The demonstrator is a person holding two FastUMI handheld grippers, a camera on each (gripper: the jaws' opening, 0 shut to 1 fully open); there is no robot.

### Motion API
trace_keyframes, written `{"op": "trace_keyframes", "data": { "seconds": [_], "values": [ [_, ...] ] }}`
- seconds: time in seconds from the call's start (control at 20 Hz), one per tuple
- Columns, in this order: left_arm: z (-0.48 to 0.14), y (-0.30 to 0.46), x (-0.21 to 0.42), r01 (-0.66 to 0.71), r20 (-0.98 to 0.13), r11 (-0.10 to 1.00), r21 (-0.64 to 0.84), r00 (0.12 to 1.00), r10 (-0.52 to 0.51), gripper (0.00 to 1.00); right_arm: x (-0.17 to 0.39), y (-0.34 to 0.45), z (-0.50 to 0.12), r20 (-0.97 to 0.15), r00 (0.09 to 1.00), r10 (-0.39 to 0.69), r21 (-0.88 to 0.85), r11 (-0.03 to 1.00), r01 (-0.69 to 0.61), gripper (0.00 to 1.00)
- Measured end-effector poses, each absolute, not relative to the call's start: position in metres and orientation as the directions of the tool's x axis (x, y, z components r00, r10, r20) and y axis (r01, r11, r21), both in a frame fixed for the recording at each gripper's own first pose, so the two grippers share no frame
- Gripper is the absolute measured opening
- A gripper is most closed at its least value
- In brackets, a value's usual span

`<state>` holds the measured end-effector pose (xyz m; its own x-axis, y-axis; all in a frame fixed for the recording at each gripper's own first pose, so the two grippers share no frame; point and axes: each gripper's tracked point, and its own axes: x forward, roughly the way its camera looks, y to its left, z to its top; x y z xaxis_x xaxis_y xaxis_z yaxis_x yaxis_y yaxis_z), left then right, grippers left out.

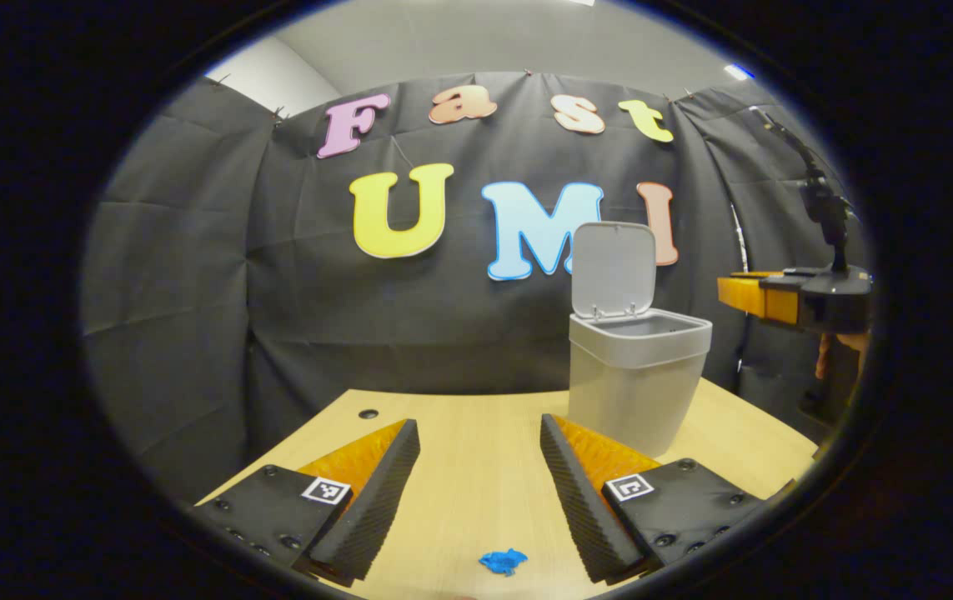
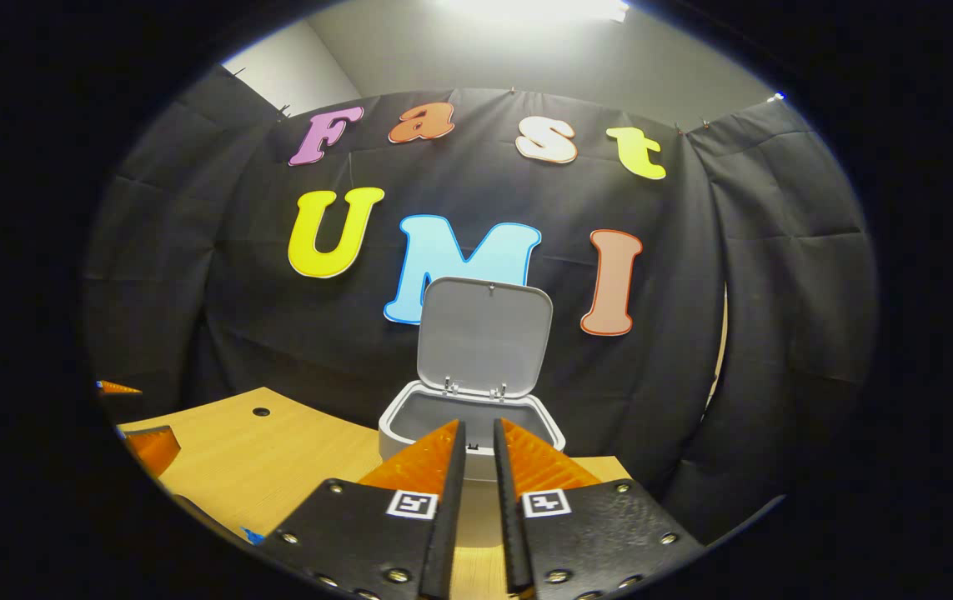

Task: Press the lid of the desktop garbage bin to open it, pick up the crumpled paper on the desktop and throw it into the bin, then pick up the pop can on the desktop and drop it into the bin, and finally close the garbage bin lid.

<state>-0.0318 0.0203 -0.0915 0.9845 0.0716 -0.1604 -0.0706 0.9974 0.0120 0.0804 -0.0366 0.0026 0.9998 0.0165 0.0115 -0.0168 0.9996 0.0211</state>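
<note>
The grey bin [image 1: 639,392] stands on the wooden table [image 1: 476,492], ahead and to the right of my left gripper [image 1: 480,429]. Its lid [image 1: 614,268] stands upright and open. My left gripper is open, low over the table, with nothing between its fingers. A small blue crumpled piece [image 1: 503,561] lies on the table just below them. My right gripper [image 2: 478,427] hovers just in front of and above the bin's open mouth [image 2: 397,425], facing the raised lid [image 2: 484,346]. Its fingers are shut to a narrow slit with nothing seen between them. It also shows at the right [image 1: 793,296], level with the bin's rim.
The black cloth wall hangs close behind the bin. A small round hole [image 1: 368,413] sits in the table near its far left edge. One of the left gripper's fingers [image 2: 151,446] shows at the left edge of the right gripper view.
</note>
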Motion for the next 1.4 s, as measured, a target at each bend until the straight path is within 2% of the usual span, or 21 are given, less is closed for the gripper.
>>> {"op": "trace_keyframes", "data": {
  "seconds": [0.05,0.15,0.2,0.25,0.35,0.55,0.65,0.7,1.25,1.4],
  "values": [
    [-0.1,0.019,-0.034,-0.069,-0.177,0.998,0.012,0.982,0.07,0.96,0.076,-0.038,0.002,0.015,1.0,0.005,0.023,1.0,-0.005,0.28],
    [-0.118,0.017,-0.037,-0.063,-0.204,0.998,0.005,0.977,0.063,0.97,0.069,-0.034,0.0,0.014,1.0,0.02,0.045,0.999,-0.021,0.31],
    [-0.126,0.015,-0.038,-0.056,-0.213,0.998,-0.004,0.975,0.054,0.97,0.067,-0.032,-0.002,0.011,1.0,0.027,0.056,0.998,-0.028,0.57],
    [-0.132,0.015,-0.04,-0.051,-0.222,0.999,-0.007,0.974,0.048,0.97,0.063,-0.033,-0.002,0.011,0.999,0.032,0.063,0.997,-0.032,0.6],
    [-0.145,0.01,-0.041,-0.039,-0.236,0.999,-0.008,0.971,0.036,0.97,0.055,-0.034,-0.001,0.016,0.999,0.031,0.067,0.997,-0.032,0.59],
    [-0.184,0.005,-0.04,-0.023,-0.301,1.0,-0.005,0.954,0.021,0.96,0.039,-0.029,-0.001,0.023,0.999,0.038,0.073,0.997,-0.04,0.74],
    [-0.208,0.003,-0.04,-0.015,-0.344,1.0,-0.009,0.939,0.011,0.97,0.031,-0.027,0.0,0.032,0.999,0.042,0.074,0.996,-0.044,0.86],
    [-0.221,0.001,-0.04,-0.013,-0.367,1.0,-0.01,0.93,0.008,0.96,0.028,-0.026,0.0,0.036,0.999,0.04,0.072,0.996,-0.043,0.96],
    [-0.341,0.0,-0.042,-0.006,-0.629,0.999,-0.046,0.777,-0.024,0.95,0.003,-0.013,-0.011,-0.007,0.999,0.046,0.052,0.998,-0.045,0.96],
    [-0.356,0.001,-0.045,0.002,-0.67,0.999,-0.033,0.742,-0.024,0.96,0.003,-0.014,-0.014,-0.017,0.999,0.04,0.058,0.998,-0.039,0.96]
  ]
}}
